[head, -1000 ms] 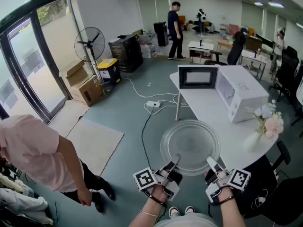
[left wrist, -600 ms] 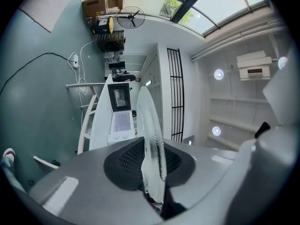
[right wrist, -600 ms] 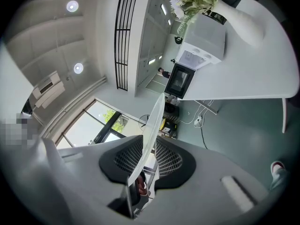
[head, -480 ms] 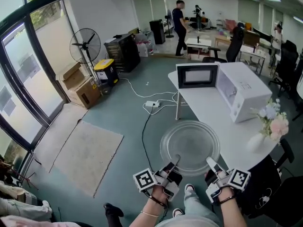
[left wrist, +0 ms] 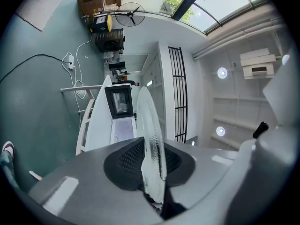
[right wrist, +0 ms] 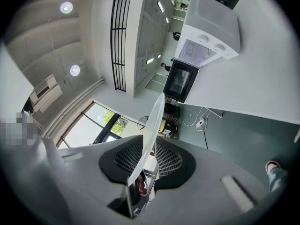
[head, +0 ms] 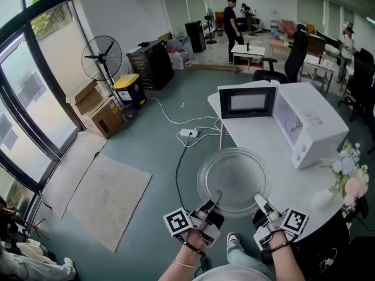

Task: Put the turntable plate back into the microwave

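A round clear glass turntable plate (head: 234, 180) hangs level in the air, over the near left edge of a white table (head: 275, 157). My left gripper (head: 217, 201) is shut on its near rim at the left, my right gripper (head: 259, 202) on its near rim at the right. Seen edge-on, the plate (left wrist: 152, 139) stands between the left pads, and the same plate (right wrist: 151, 125) between the right ones. The white microwave (head: 304, 127) sits on the table farther off, its door (head: 247, 101) swung open to the left.
A vase of pale flowers (head: 345, 183) stands at the table's right end. A power strip with cables (head: 188, 133) lies on the floor left of the table. A floor fan (head: 102, 60), boxes (head: 105, 113) and a mat (head: 96, 198) are at the left. People stand far back.
Both grippers and the plate have moved toward the table and microwave, which look closer and more to the right. The person in the pink shirt at lower left has dropped out of view.
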